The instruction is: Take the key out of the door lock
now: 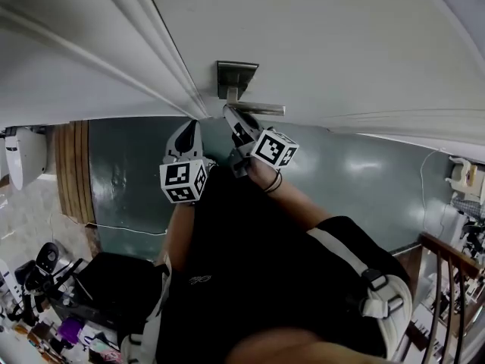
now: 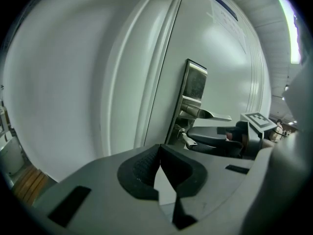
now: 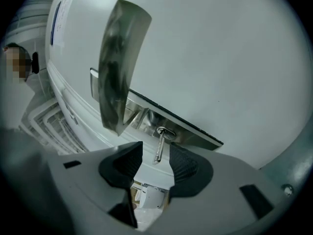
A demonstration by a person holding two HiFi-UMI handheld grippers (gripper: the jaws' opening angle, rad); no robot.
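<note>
A silver key (image 3: pixel 160 146) sticks out of the steel lock plate (image 3: pixel 166 124) on the white door (image 1: pixel 341 44), below the lever handle (image 3: pixel 117 62). My right gripper (image 3: pixel 155 152) is open. The key's shank lies between its two black pads, and a small gap shows on each side. From the left gripper view the key (image 2: pixel 188 139) shows under the handle (image 2: pixel 215 115), with the right gripper (image 2: pixel 220 143) around it. My left gripper (image 2: pixel 160 153) is shut on nothing and hangs back to the left of the lock. In the head view both grippers (image 1: pixel 229 114) (image 1: pixel 193 126) sit just under the lock plate (image 1: pixel 236 78); the key is hidden there.
The door frame's moulding (image 1: pixel 144 44) runs left of the lock. Below are a green floor (image 1: pixel 356 180), wooden boards (image 1: pixel 72 165), a black bag (image 1: pixel 114 283) amid clutter, and a wooden railing (image 1: pixel 447 279) at the right.
</note>
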